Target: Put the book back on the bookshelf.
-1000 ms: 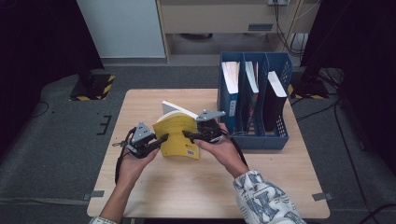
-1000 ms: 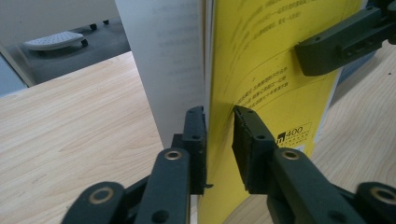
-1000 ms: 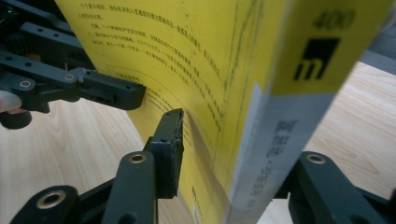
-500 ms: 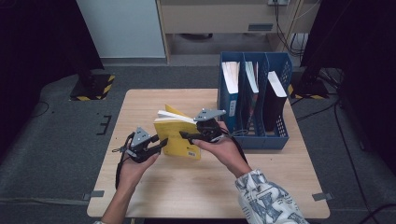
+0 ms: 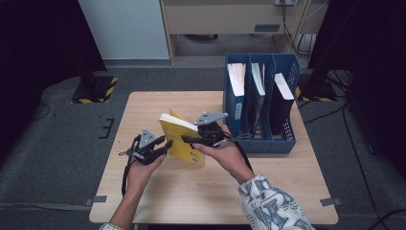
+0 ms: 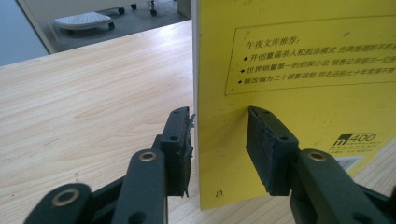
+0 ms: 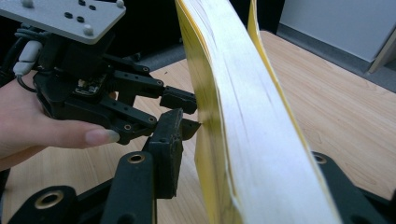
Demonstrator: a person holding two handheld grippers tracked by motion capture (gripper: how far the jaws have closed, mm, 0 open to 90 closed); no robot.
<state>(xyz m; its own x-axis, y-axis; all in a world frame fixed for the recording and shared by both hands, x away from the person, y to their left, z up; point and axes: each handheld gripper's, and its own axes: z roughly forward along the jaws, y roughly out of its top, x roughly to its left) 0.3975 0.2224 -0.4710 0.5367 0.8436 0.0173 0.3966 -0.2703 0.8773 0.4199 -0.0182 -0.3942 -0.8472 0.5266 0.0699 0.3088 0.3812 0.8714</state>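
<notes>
Pale wood grain runs across the table (image 5: 158, 201), which stands on grey carpet in a dim room. Nearest, two forearms come in from the bottom edge, the right one in a patterned sleeve (image 5: 273, 206). The left gripper (image 5: 160, 147) sits just left of a yellow book (image 5: 181, 142) that stands upright near the table's middle; in the left gripper view its jaws straddle the book's (image 6: 299, 60) lower corner with a gap on each side, so it is open and not clamping. The right gripper (image 5: 187, 139) reaches across from the right; in the right gripper view the book's (image 7: 252, 126) white page edge stands between its jaws, the left pad a little clear of the cover and the right one hidden, so I cannot tell whether it grips. The left gripper (image 7: 189, 109) shows there too, just beyond the cover. Farther back, at the right edge, a blue file rack (image 5: 258, 139) holds upright books in its three compartments. Beyond the table stands a pale cabinet (image 5: 122, 28).
</notes>
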